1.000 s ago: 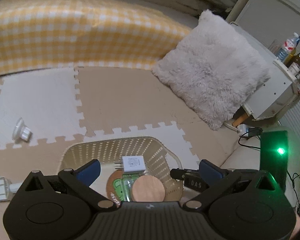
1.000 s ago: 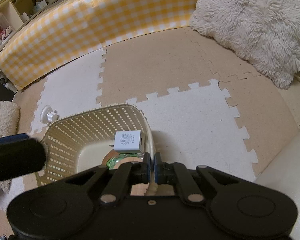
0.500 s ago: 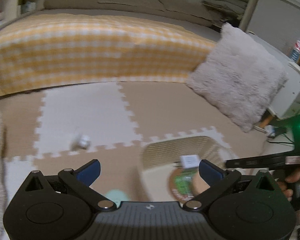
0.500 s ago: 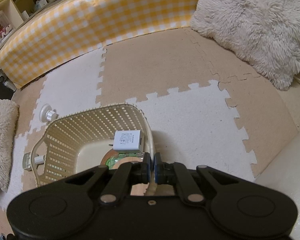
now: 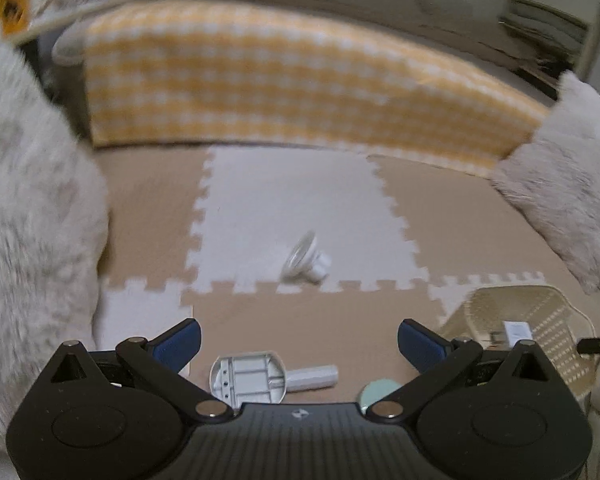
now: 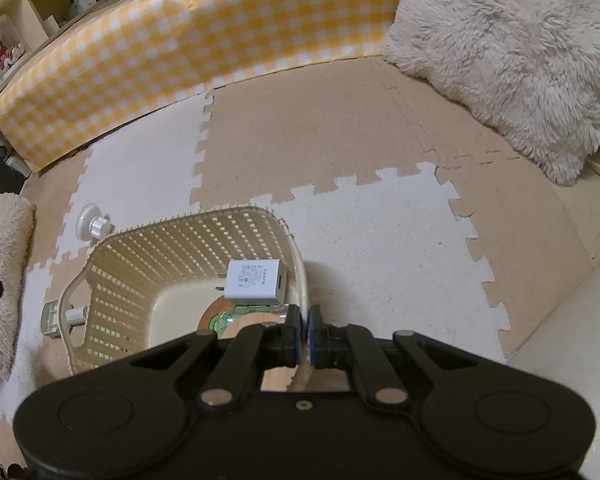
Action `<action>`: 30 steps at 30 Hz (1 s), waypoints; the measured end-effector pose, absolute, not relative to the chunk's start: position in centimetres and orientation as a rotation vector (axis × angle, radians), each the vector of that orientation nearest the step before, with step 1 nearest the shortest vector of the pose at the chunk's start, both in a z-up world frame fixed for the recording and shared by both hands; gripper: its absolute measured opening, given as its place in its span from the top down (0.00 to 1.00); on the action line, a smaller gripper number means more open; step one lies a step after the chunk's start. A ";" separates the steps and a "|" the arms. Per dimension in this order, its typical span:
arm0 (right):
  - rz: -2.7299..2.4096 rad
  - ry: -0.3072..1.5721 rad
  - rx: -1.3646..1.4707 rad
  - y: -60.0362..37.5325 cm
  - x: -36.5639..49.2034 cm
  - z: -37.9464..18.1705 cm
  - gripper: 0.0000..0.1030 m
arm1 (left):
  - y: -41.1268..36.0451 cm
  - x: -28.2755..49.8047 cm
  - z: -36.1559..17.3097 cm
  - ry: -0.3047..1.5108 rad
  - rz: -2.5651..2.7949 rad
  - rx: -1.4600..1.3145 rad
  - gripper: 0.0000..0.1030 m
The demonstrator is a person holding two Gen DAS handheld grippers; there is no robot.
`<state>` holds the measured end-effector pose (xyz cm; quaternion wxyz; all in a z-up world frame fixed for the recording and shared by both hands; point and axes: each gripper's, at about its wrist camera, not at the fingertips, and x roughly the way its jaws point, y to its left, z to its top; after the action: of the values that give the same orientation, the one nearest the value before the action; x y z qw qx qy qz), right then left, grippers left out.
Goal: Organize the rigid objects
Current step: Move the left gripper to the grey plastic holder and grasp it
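The left tongs (image 5: 299, 342) have swung away from the cream perforated plastic basket (image 6: 112, 280), which a second ago sat straight ahead of them and now lies at the right edge of their view. They stand wide open with nothing between the blue pads. Just ahead of them on the tan foam floor mat (image 5: 300, 320) lies a grey flat plastic piece with a short white handle (image 5: 256, 376); farther off, near the near edge of a white mat tile, rests a white suction-cup knob (image 5: 306, 262). A pale green disc (image 5: 376, 394) peeks out beside the right pad.

The right tongs (image 6: 304, 336) have not moved: clamped on the basket's rim, steadying it. A white USB charger block (image 6: 254, 282) already lies inside. The next pick is probably the grey piece.
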<state>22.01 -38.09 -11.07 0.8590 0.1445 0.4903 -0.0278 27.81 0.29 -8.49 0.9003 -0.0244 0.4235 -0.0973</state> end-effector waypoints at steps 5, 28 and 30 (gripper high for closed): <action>-0.061 1.031 0.295 -38.0 22.0 -11.0 0.96 | 1.5 29.1 -11.0 0.948 -0.161 -0.123 0.03; -0.062 1.030 0.279 -37.7 22.0 -10.9 0.96 | 2.2 31.6 -14.5 1.046 -0.146 -0.181 0.28; -0.063 1.030 0.278 -37.7 22.0 -10.9 0.96 | 1.9 31.6 -14.4 1.051 -0.146 -0.160 0.25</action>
<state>22.02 -37.69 -10.89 0.8606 0.1325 0.4908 -0.0298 31.62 1.94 -14.39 0.8594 -0.0760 0.5008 -0.0694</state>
